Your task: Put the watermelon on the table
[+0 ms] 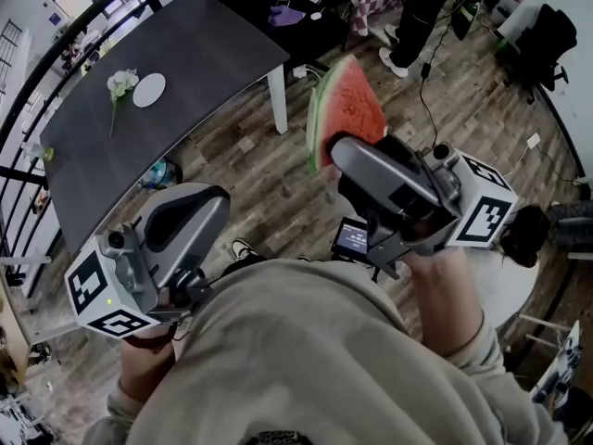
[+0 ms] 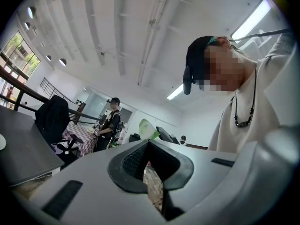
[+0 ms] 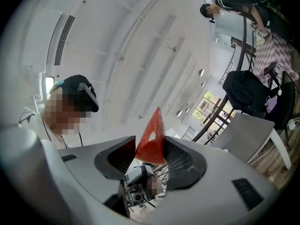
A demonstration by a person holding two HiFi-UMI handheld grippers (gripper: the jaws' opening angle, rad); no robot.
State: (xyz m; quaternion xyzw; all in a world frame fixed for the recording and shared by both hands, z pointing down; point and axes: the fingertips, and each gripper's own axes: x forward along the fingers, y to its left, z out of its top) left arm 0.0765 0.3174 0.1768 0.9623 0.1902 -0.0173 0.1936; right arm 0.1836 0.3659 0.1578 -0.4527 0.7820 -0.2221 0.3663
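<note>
One watermelon slice (image 1: 345,109), red with a green rind, is seen in the air above the wooden floor (image 1: 250,174). It is beside the one dark worktop (image 1: 185,54) and apart from it. Two grippers are counted. The slice is clamped between the fingers (image 3: 185,161) of the right gripper (image 1: 335,151), which are kept apart by its thickness. The fingers (image 2: 129,161) of the left gripper (image 1: 206,200) are pressed together, with nothing between them. One white disc (image 1: 148,89) and one flower sprig (image 1: 121,83) are laid on the worktop, just beside each other.
</note>
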